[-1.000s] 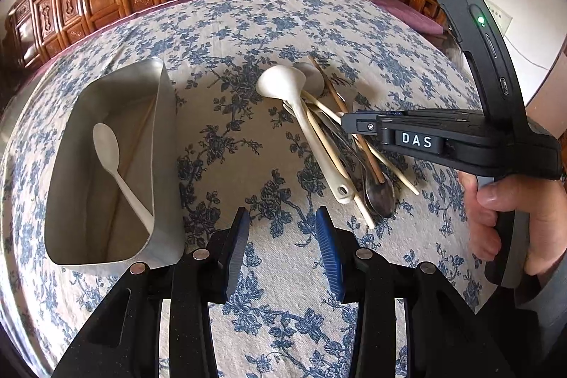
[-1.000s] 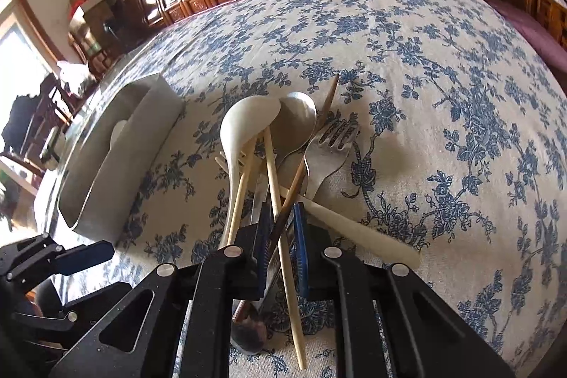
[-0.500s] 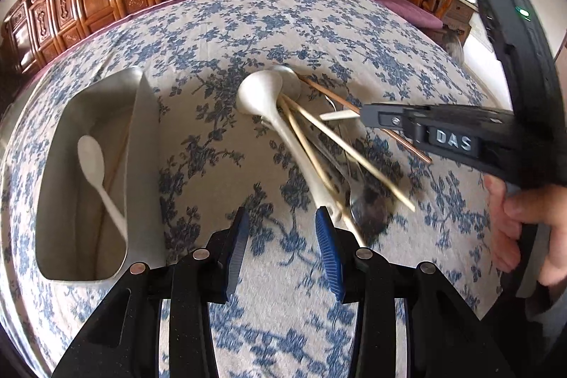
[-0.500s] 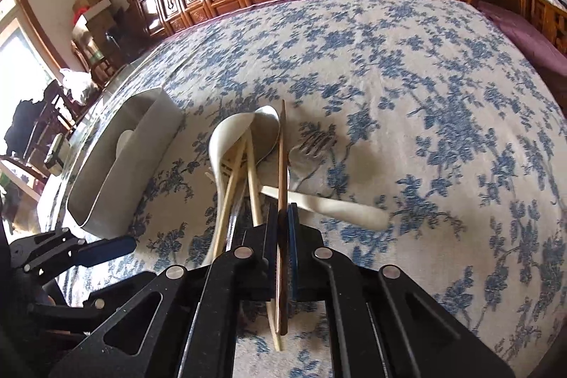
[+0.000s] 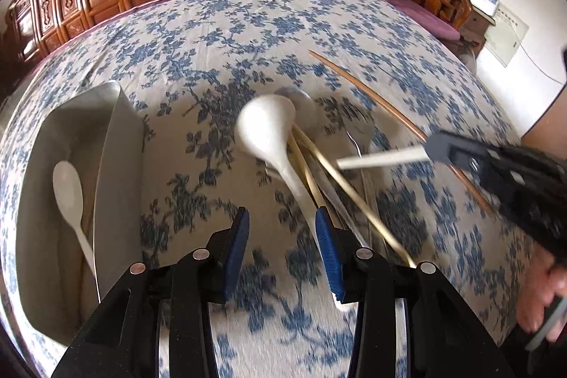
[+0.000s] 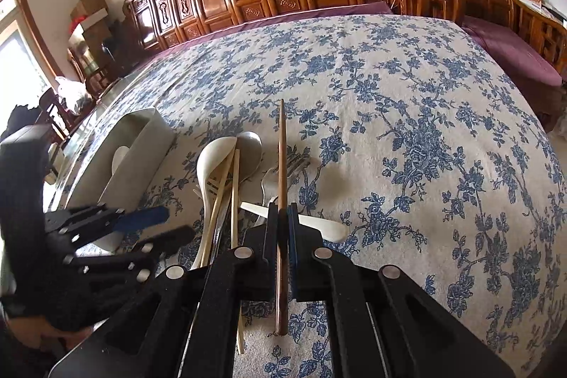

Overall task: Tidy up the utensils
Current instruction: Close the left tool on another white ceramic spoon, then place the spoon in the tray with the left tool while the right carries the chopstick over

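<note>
Your dark brown wooden chopstick [image 6: 282,162] is lifted and pinched; pale spoons, forks and chopsticks [image 6: 226,179] are heaped beside the grey metal tray [image 6: 141,144].

Left gripper [image 5: 281,252] hides the white ladle's [image 5: 269,133] handle end; pile blurred in the left wrist view; right hand [image 5: 542,303] cut by frame edge.

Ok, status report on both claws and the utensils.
Right claw shut on brown chopstick. Left claw open, empty. Pile beneath; tray clear.
</note>
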`<state>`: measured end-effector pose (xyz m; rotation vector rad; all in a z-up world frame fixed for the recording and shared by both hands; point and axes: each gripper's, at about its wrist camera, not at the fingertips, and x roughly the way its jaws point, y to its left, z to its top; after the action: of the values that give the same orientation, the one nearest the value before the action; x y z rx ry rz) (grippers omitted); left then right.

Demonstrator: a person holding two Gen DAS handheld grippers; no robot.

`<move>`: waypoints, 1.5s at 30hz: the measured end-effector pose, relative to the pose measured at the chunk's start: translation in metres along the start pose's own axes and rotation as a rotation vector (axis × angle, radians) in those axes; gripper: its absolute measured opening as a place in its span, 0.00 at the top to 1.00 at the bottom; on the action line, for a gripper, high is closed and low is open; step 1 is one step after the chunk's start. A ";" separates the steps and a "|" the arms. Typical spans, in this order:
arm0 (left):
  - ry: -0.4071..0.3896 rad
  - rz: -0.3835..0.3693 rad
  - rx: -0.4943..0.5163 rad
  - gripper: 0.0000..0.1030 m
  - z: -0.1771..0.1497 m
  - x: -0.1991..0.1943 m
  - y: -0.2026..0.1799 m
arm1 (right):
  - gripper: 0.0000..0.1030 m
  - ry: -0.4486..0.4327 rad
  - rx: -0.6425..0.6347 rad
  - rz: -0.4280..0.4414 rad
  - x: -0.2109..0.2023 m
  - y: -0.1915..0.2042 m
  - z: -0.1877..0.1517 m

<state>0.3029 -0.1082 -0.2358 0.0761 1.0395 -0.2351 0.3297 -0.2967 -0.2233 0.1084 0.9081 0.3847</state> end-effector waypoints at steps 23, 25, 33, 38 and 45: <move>0.019 -0.005 -0.152 0.72 0.017 0.024 0.025 | 0.94 0.004 -0.005 0.014 0.001 0.005 0.000; 0.015 -0.003 -0.147 0.76 0.016 0.024 0.024 | 0.94 0.004 -0.007 0.014 0.001 0.005 0.000; -0.013 -0.001 -0.119 0.97 0.016 0.011 0.018 | 0.94 0.001 -0.014 0.021 0.001 0.007 0.000; -0.056 -0.005 -0.093 0.97 0.018 -0.007 0.018 | 0.94 -0.002 -0.023 0.025 0.000 0.011 0.000; -0.109 -0.029 -0.064 0.97 0.019 -0.035 0.014 | 0.94 -0.007 -0.045 0.034 -0.002 0.021 -0.003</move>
<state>0.3054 -0.0926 -0.1971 -0.0096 0.9395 -0.2294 0.3204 -0.2780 -0.2185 0.0839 0.8912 0.4359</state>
